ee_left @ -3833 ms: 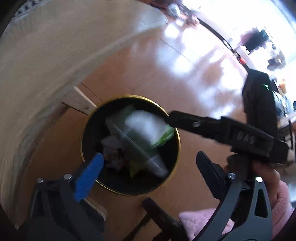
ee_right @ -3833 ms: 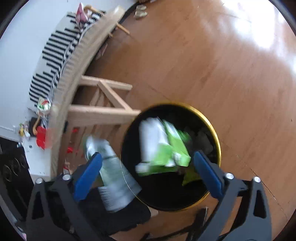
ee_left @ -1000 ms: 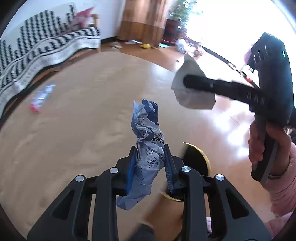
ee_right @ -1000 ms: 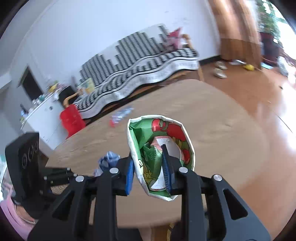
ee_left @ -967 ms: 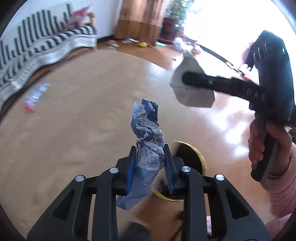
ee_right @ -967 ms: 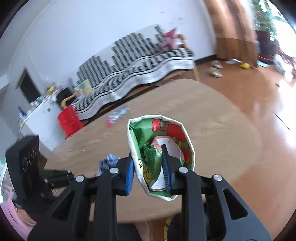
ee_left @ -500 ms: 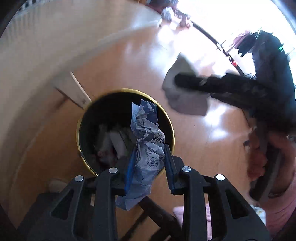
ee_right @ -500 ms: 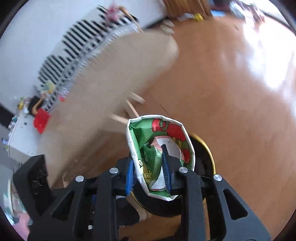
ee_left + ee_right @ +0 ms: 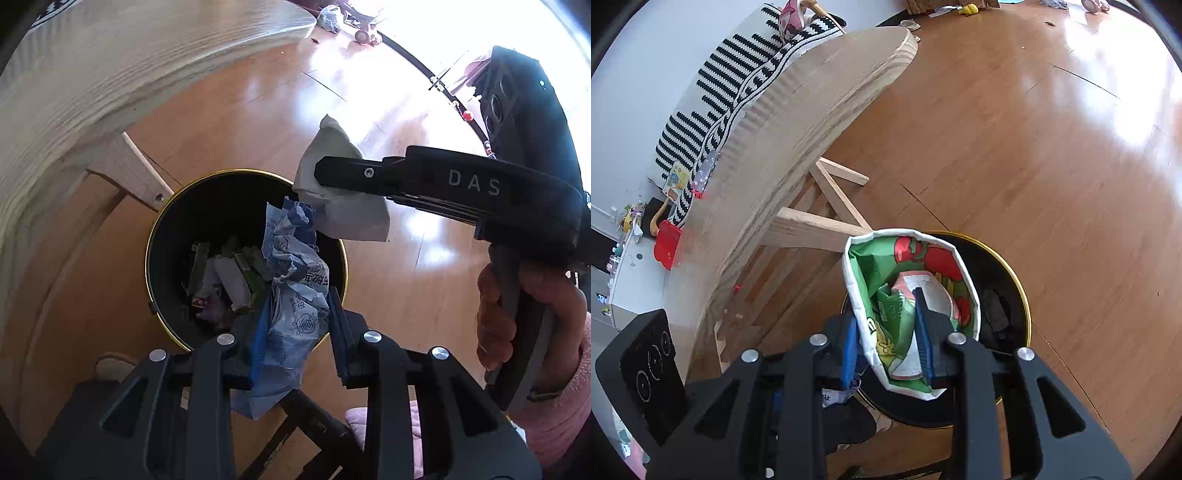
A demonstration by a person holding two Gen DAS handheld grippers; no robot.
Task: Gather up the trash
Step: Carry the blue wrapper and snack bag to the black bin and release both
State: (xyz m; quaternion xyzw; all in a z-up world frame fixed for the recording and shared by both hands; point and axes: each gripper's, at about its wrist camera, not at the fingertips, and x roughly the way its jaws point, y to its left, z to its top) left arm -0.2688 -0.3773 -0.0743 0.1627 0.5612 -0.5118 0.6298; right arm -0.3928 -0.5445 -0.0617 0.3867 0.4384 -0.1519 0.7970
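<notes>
Trash sits in both grippers above the bin (image 9: 159,229), a black round can with a gold rim standing on the wood floor (image 9: 236,110) just beside the table (image 9: 92,62). The left gripper (image 9: 295,332) is clamped on a crumpled blue-and-white wrapper (image 9: 295,288), its blue pads pressed to either side; the wrapper stands up over the near right part of the bin mouth, its lower end hanging out behind the jaws. The right gripper (image 9: 888,338) is clamped on a green-and-red bag (image 9: 908,295) with a white edge, one finger inside the open mouth and one outside. From the right wrist, the bag covers the left half of the bin (image 9: 1023,291); the right half of the rim is in view, with dark scraps inside.

From the left wrist, the right gripper (image 9: 332,177) reaches in from the right, and the pale back of the bag (image 9: 343,210) overhangs the bin's far right rim, close to the top of the wrapper; whether the two touch cannot be told. The bin already holds trash (image 9: 229,273), mostly white and green, low down, with the black wall bare above it. The far left rim lies close to a table leg (image 9: 144,173). To the right and beyond the bin the floor is bare and brightly lit. A dark chair frame (image 9: 306,417) crosses below the left gripper.
</notes>
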